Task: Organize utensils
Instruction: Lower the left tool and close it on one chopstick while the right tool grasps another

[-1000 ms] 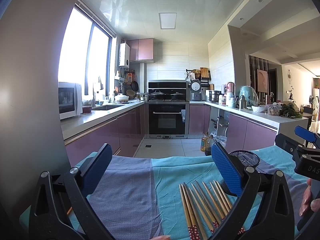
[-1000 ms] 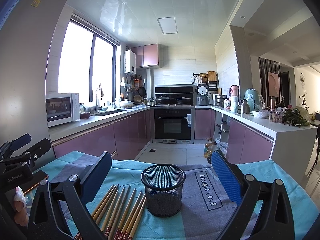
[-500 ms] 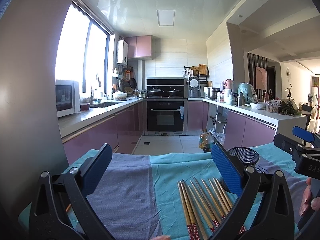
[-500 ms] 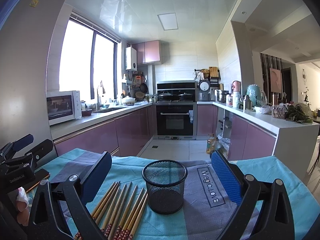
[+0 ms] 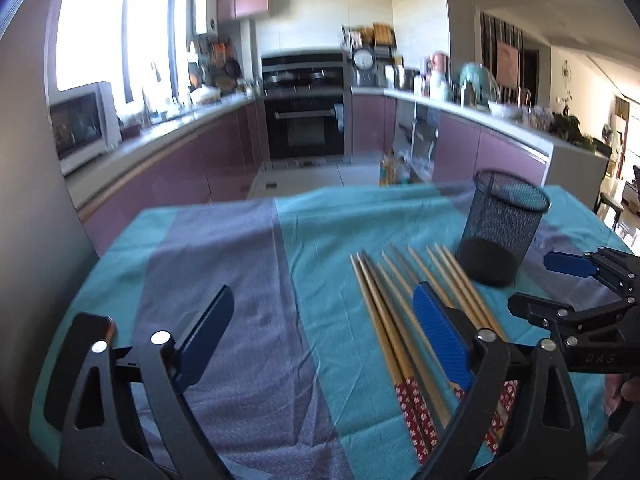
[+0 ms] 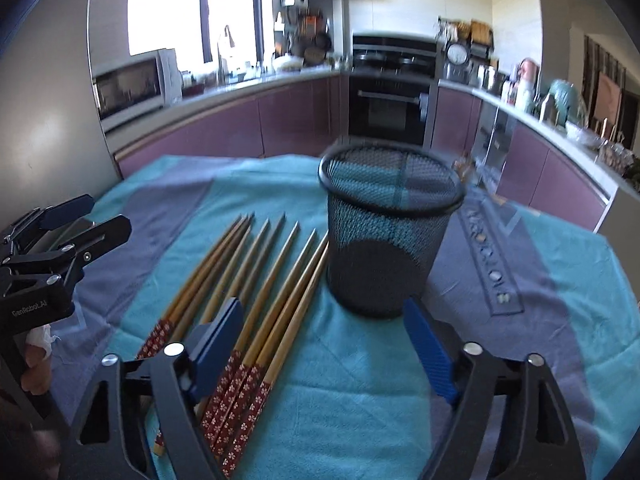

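Both tongs lower; "GenRobot.AI" on left tongs [image 6: 44, 240].

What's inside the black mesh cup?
Nothing shows inside the black mesh cup: through the mesh only the teal tablecloth appears. The chopsticks lie outside, beside it. Its dark bottom hides anything small.

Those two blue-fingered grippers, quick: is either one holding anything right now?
Left gripper: open, holding nothing, above the chopsticks.
Right gripper: open, holding nothing, in front of the mesh cup.

Chopsticks [image 6: 256, 280] just left of cup [image 6: 386, 240]
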